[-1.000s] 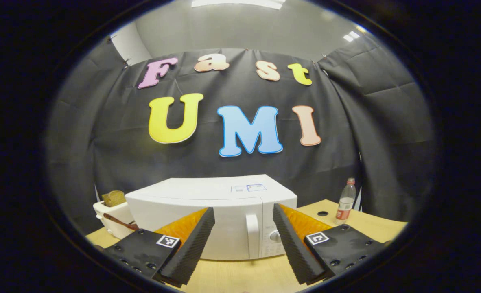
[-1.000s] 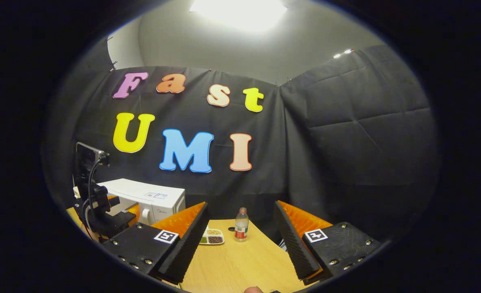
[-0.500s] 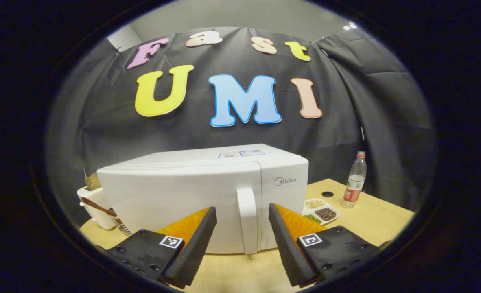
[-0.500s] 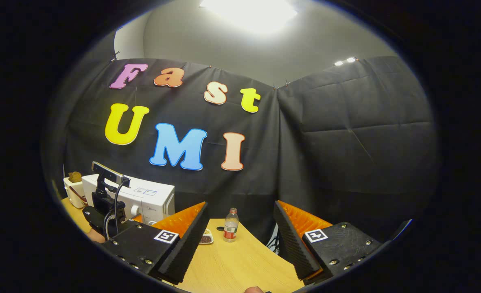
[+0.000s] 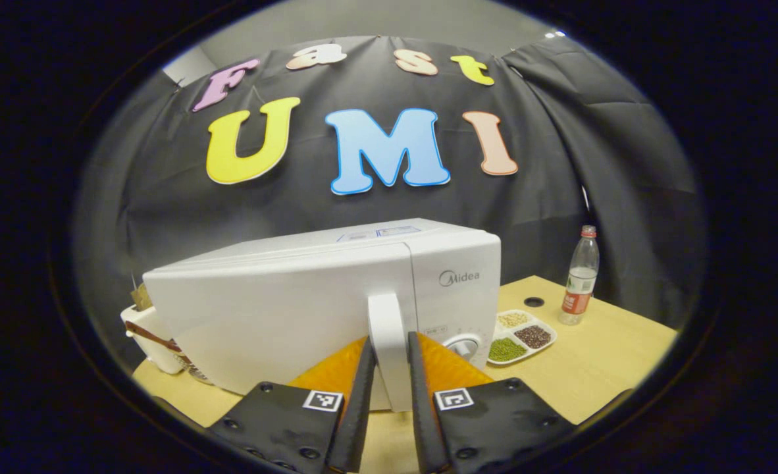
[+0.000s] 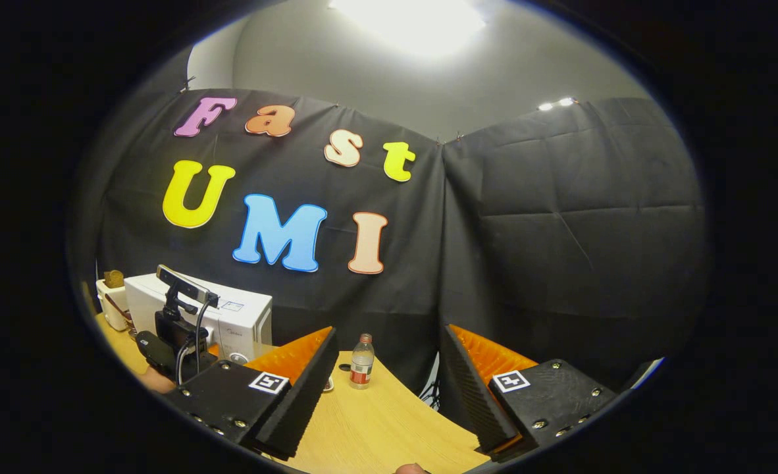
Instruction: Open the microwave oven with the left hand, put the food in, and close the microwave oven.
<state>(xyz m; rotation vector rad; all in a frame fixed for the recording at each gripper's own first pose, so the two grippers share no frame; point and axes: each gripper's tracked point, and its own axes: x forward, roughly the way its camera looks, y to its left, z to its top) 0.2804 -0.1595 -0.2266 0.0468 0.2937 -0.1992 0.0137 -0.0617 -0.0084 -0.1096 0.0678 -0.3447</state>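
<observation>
The left claw is clamped on the microwave's door handle. The tray of food sits just beside the microwave. The right claw hangs spread wide over the worktop.

Each handheld gripper, the left gripper and the right gripper, has two wedge-shaped ribbed fingers on black screw-studded plates bearing small square black-and-white markers, and a black cable loops down the left one's camera mount.
</observation>
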